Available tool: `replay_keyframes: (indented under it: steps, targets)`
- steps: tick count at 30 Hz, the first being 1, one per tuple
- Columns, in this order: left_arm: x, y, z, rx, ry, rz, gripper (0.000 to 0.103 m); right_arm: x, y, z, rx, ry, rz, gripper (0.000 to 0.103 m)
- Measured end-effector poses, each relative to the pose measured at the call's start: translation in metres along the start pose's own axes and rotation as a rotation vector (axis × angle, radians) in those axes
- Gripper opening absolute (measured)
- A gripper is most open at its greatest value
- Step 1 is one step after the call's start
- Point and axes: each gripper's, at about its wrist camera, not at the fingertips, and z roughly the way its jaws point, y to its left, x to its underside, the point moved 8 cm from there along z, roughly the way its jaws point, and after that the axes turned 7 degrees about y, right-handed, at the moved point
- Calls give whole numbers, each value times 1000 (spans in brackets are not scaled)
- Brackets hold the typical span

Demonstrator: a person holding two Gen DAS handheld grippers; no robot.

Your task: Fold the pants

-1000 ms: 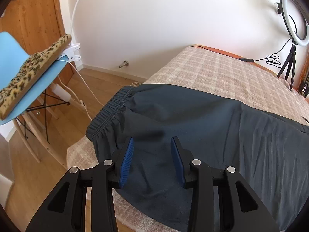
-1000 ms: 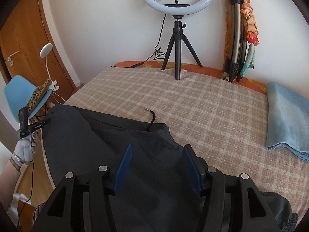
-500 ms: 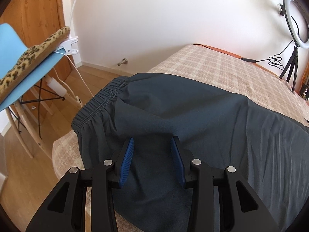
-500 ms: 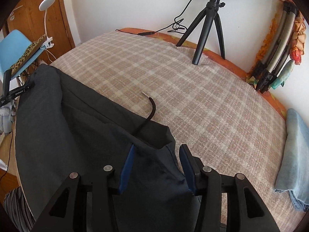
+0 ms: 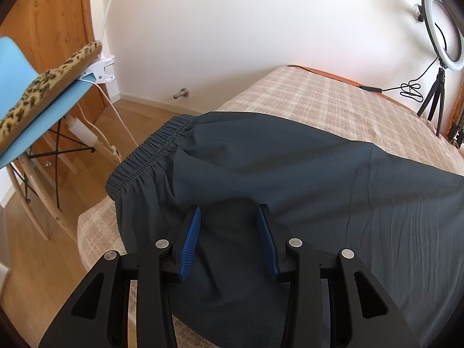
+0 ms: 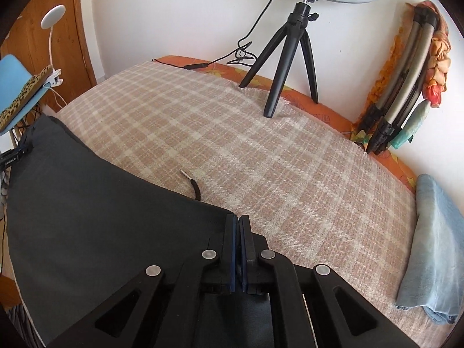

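Observation:
Dark grey pants [image 5: 290, 179] lie spread across the near part of a plaid-covered bed [image 5: 333, 107]; the elastic waistband [image 5: 150, 156] hangs at the bed's left corner. My left gripper [image 5: 229, 217] is open just above the fabric near the waist, empty. In the right wrist view the pants [image 6: 101, 208] fill the lower left, and a black drawstring [image 6: 194, 187] pokes out onto the blanket. My right gripper [image 6: 239, 220] is shut on the far corner of the pants. The left gripper [image 6: 14, 156] shows at the left edge.
A blue chair [image 5: 34, 110] with a leopard cushion and clip lamp stands left of the bed. A ring light tripod [image 6: 290, 55] stands at the bed's far edge. A folded blue towel [image 6: 429, 249] lies at the right. Folded stands [image 6: 403, 87] lean on the wall.
My right gripper has closed on the pants' far corner, and the fabric there now lies flatter. My left gripper has stayed open over the waist area, shifting only slightly.

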Motion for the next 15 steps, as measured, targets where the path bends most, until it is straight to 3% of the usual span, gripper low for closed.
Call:
replay_keyframes:
  steps: [4,8,11,13,15]
  targets:
    - [0,0,0,0,4,10,40,2,4,15,7,32,-22,0]
    - [-2,5,2,-18,11,9,50,4,-2,20,11,47,3,2]
    - [-4,6,2,-33,23,13,50,5,-18,5,-5,26,83,25]
    - [-4,5,1,-53,30,22,50,9,-28,-17,-41,-12,133,28]
    - [-3,7,-2,-66,30,20,50,19,-41,-43,-28,-52,157,39]
